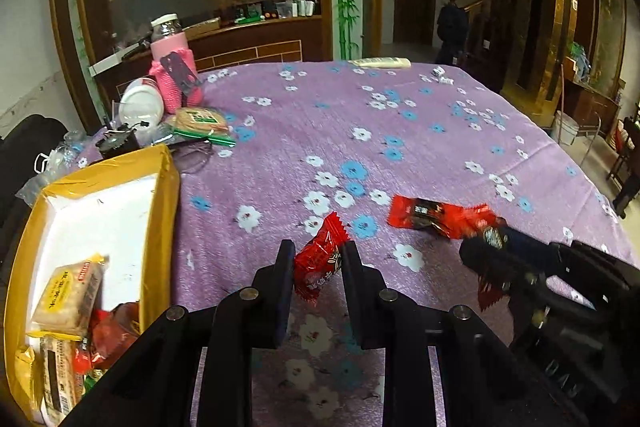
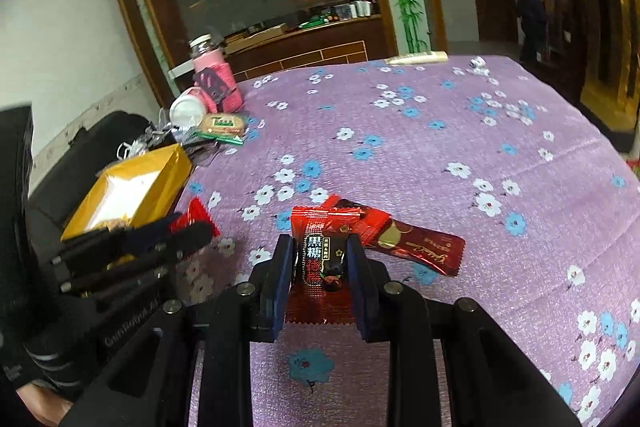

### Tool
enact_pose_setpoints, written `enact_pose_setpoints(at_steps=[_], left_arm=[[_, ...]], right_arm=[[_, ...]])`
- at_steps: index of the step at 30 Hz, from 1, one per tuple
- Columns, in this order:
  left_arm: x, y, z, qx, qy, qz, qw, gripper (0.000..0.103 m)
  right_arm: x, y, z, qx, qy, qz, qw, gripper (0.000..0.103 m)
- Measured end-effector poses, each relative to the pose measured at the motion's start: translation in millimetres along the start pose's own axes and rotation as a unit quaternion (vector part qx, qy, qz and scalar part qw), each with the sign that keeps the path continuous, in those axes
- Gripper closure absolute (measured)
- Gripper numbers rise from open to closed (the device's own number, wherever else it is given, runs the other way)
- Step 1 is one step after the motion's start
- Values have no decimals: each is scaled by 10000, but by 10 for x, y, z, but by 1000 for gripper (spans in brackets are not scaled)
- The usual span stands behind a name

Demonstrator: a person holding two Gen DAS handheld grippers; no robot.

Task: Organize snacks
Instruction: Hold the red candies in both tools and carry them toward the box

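Observation:
My left gripper (image 1: 318,263) is shut on a red candy packet (image 1: 320,263) and holds it above the purple flowered tablecloth (image 1: 400,147). My right gripper (image 2: 318,259) is shut on a red and black snack packet (image 2: 320,255); it also shows in the left wrist view (image 1: 492,251). Another red snack packet (image 2: 416,243) lies on the cloth just beyond the right gripper; it shows in the left wrist view (image 1: 428,213) too. A yellow box (image 1: 160,187) with a white inside stands at the left and holds several snack packets (image 1: 68,295).
A pink-sleeved bottle (image 1: 174,67), a white jar (image 1: 142,103) and a biscuit pack (image 1: 204,123) stand at the far left corner. A white tube (image 1: 380,63) and small wrapped candies (image 1: 440,75) lie at the far edge. A person (image 1: 452,27) stands in the background.

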State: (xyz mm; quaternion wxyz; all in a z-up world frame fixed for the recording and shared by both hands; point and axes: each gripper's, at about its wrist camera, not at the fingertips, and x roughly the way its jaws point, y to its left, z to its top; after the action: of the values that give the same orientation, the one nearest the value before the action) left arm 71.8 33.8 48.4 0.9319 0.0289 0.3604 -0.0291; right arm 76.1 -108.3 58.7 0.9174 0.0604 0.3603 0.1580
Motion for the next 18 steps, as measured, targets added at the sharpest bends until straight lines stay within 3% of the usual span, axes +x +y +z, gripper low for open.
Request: enact_pose_setpoints(at_steps=[18], left_arm=[[-177,90,55,-38,-405,285,9988,79]], right_arm=[[47,145,-60,-398,21,-129,9991,78]])
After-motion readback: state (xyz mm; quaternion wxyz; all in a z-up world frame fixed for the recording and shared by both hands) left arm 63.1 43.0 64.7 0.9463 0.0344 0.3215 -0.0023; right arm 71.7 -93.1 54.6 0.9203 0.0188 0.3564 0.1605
